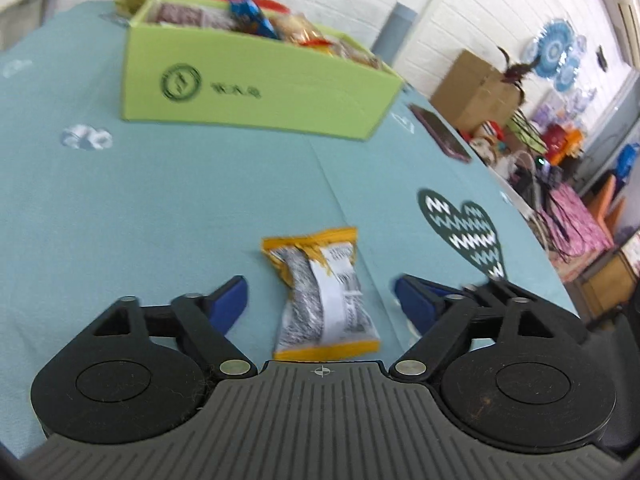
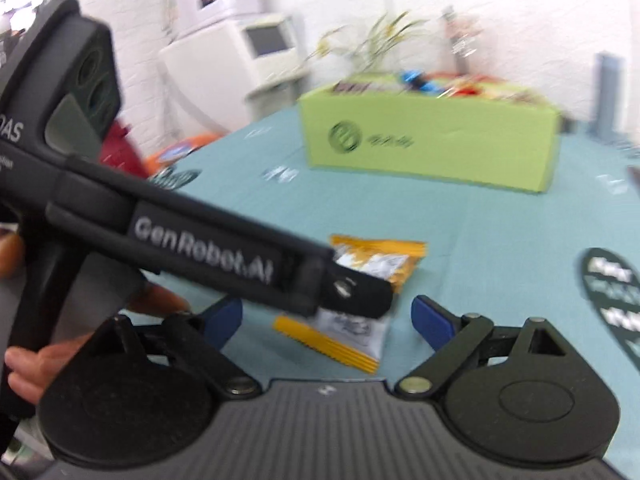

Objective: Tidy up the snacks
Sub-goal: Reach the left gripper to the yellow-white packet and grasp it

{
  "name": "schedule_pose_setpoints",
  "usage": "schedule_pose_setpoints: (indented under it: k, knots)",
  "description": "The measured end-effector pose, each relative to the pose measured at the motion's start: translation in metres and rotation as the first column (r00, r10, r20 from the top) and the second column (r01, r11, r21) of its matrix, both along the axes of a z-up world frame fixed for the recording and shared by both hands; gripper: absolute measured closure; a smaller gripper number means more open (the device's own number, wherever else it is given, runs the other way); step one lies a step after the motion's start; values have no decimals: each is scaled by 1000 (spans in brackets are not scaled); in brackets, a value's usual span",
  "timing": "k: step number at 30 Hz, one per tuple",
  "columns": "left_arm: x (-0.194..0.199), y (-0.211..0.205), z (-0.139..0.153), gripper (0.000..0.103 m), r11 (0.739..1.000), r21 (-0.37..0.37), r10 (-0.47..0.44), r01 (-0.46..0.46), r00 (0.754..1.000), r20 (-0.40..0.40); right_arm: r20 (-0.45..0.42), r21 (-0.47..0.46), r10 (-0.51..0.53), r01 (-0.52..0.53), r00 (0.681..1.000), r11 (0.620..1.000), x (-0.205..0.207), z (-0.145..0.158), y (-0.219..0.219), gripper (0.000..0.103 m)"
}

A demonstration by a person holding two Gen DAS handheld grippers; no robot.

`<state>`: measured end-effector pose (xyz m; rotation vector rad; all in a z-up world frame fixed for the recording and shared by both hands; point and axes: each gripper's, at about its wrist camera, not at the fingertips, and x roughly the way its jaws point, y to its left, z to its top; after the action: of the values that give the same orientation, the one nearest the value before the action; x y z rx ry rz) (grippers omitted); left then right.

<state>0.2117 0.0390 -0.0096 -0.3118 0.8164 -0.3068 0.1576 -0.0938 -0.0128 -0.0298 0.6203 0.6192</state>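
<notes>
Left wrist view: the left gripper (image 1: pixel 320 300), jaws spread and touching nothing, straddles a yellow-edged silver foil snack packet (image 1: pixel 324 296) lying flat on the teal tablecloth (image 1: pixel 160 208). The right gripper (image 2: pixel 326 316) is likewise agape and empty. Pick-up stage, by judgement: closing on the packet, then carrying it to the well-apart lime-green cardboard box (image 1: pixel 256 92).

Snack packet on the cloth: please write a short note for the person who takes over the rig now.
Left gripper: open, the snack packet lies between its fingers, not gripped.
Right gripper: open, empty, aimed at the same packet.
The green box at the far side of the table already holds several snacks.
Left to do: grip this packet and put it in the box.
</notes>
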Motion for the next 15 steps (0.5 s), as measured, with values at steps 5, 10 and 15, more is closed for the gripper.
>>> schedule_pose_setpoints:
  k: [5, 10, 15]
  knots:
    - [15, -2, -2, 39, 999, 33, -1, 2, 1000, -22, 12, -27, -19, 19, 1000, 999, 6, -4, 10, 14]
    - [22, -1, -9, 70, 998, 34, -45, 46, 999, -31, -5, -69, -14, 14, 1000, 997, 20, -11, 14, 26]
    - [23, 2, -1, 93, 994, -34, -105, 105, 994, -12, 4, -57, -10, 10, 1000, 998, 18, 1, 9, 43]
